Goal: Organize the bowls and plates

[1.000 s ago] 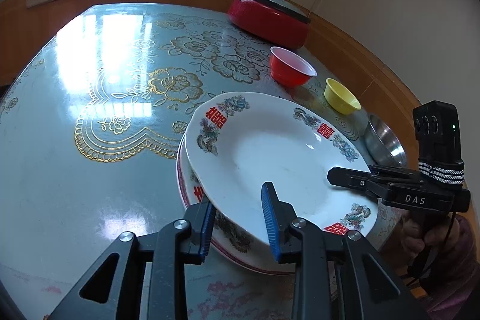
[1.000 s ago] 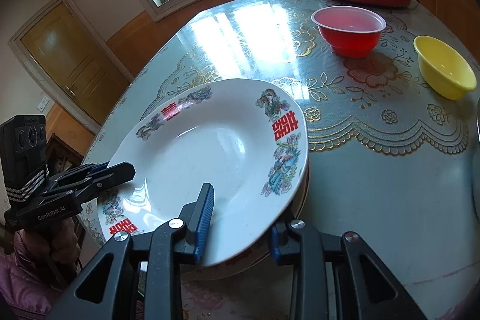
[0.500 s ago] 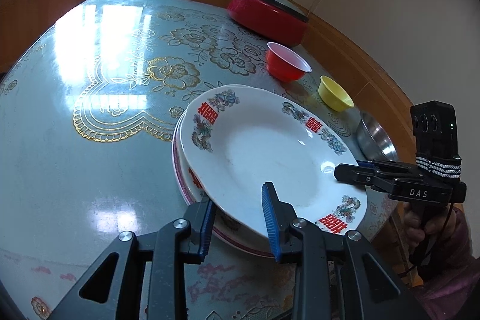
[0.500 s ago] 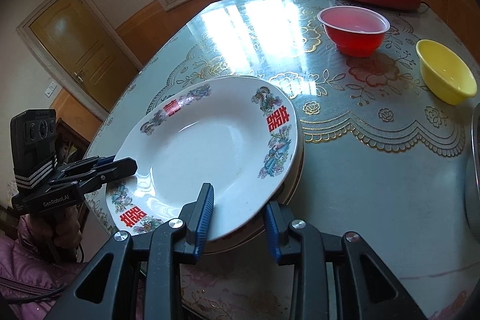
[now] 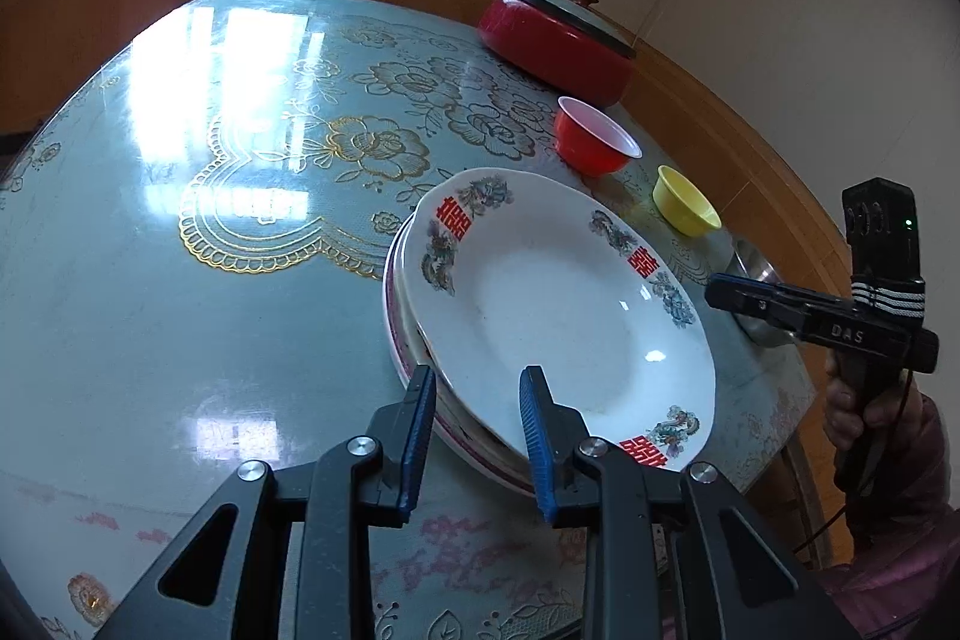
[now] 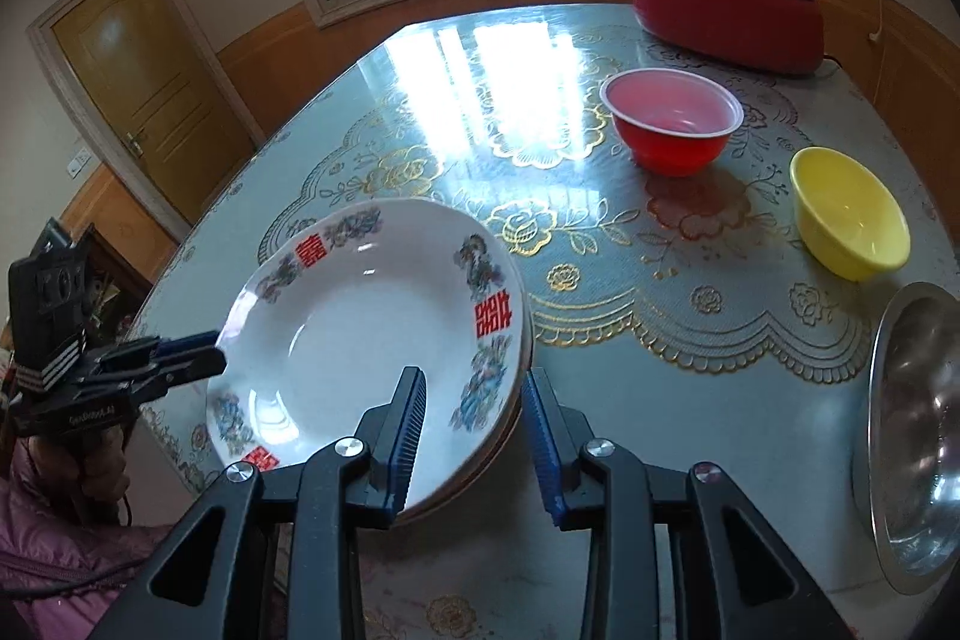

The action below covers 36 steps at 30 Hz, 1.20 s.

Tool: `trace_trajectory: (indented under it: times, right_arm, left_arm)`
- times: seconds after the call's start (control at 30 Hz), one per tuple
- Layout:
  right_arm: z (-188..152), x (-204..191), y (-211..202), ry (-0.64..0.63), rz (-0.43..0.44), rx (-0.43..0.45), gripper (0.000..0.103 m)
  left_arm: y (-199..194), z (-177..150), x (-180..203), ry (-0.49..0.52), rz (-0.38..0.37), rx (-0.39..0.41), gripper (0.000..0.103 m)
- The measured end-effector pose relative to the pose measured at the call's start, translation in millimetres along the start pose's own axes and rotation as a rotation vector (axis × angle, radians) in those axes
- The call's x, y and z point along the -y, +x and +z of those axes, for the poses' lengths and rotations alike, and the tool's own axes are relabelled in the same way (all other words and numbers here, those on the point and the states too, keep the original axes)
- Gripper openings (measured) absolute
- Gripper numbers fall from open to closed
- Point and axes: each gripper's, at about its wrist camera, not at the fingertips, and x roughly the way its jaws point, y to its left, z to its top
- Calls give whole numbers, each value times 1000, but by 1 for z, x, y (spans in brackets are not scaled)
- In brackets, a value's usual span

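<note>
While the left claw (image 5: 477, 436) is straddling the plate (image 5: 558, 316) rim at 9 o'clock, spread, the right claw (image 6: 474, 433) is gaping at 3; the off-centre plate could be sliding off the stack (image 5: 397, 334).

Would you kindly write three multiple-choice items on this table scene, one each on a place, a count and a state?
1. Where does the top plate lie?
A. On other plates
B. Inside the red bowl
C. On the windowsill

2. How many plastic bowls stand by the red cooker?
A. One
B. Two
C. Four

3. How do the left gripper jaws stand?
A. Shut flat together
B. Open, astride the plate's rim
C. Clamped on the yellow bowl

Answers:
1 A: plate rims show beneath it.
2 B: a red bowl and a yellow bowl.
3 B: there is a gap between the blue pads, with the rim inside it.
</note>
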Motion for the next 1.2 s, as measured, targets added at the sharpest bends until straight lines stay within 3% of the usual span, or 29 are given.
trace_trajectory:
  times: [0.4,0.83,1.2]
  right_arm:
    - [10,15,44,126,-1,-64,33]
    - [-7,25,49,200,63,-86,38]
    - [-15,15,52,207,35,-83,40]
  left_arm:
    - [-5,-3,-14,-50,41,20,32]
    - [13,1,-3,-2,21,-12,31]
    - [16,2,-3,19,33,-2,31]
